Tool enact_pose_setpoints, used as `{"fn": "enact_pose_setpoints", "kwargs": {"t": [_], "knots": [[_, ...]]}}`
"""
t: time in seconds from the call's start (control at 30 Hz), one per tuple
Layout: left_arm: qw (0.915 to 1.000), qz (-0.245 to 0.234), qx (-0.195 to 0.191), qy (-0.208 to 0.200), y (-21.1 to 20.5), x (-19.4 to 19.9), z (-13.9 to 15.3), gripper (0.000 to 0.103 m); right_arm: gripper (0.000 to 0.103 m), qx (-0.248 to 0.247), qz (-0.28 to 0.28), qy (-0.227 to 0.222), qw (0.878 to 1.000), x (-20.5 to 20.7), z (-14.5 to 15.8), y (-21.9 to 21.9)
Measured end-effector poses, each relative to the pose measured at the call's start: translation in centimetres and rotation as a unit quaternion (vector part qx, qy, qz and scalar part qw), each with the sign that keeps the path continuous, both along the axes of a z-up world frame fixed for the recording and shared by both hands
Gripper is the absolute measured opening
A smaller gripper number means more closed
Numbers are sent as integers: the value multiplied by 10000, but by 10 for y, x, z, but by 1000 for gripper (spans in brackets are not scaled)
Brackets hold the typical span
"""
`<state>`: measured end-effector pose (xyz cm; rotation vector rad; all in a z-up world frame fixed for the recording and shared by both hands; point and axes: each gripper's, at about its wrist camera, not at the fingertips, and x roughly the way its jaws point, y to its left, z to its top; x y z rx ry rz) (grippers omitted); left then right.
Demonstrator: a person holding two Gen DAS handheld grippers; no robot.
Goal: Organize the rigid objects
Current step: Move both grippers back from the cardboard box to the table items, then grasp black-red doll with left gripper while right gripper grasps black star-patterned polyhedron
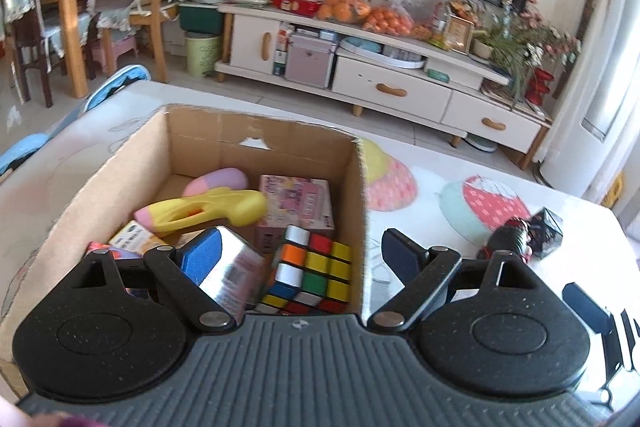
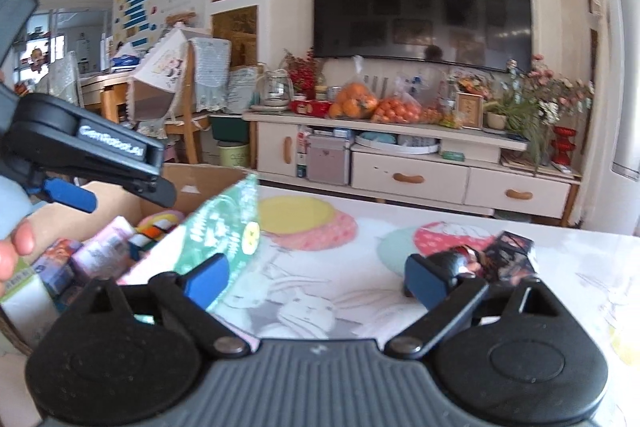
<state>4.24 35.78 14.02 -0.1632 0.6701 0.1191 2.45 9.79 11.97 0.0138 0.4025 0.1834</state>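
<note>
Yellow toy gun lies crosswise inside cardboard box.

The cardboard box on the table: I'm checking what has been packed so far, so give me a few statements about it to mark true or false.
1. A puzzle cube lies inside the cardboard box. True.
2. The box is closed with a lid. False: it is open on top.
3. A yellow toy is in the box. True.
4. The black toy is in the box. False: it lies on the table outside.
5. The right tool grips the black toy. False: it is open.
</note>
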Motion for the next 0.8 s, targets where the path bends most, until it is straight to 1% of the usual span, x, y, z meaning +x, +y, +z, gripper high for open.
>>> {"fn": "enact_pose_setpoints", "kwargs": {"t": [0.2,0.4,0.53,0.63,0.8], "knots": [[9992,-328,226,-42,-15,-3,-3,103,99,155,-494,53,9986,5,-10,-37],[9969,-596,501,-124,-25,-4,-7,103,101,409,-1061,206,9933,16,-24,-79],[9956,-767,503,-195,-29,-7,-9,103,101,541,-1387,369,9882,27,-36,-106],[9946,-893,477,-227,-31,-5,-12,103,101,740,-1576,493,9835,37,-43,-127],[9918,-1135,542,-207,-38,-2,-15,103,102,1073,-1712,605,9775,54,-55,-158]]}}
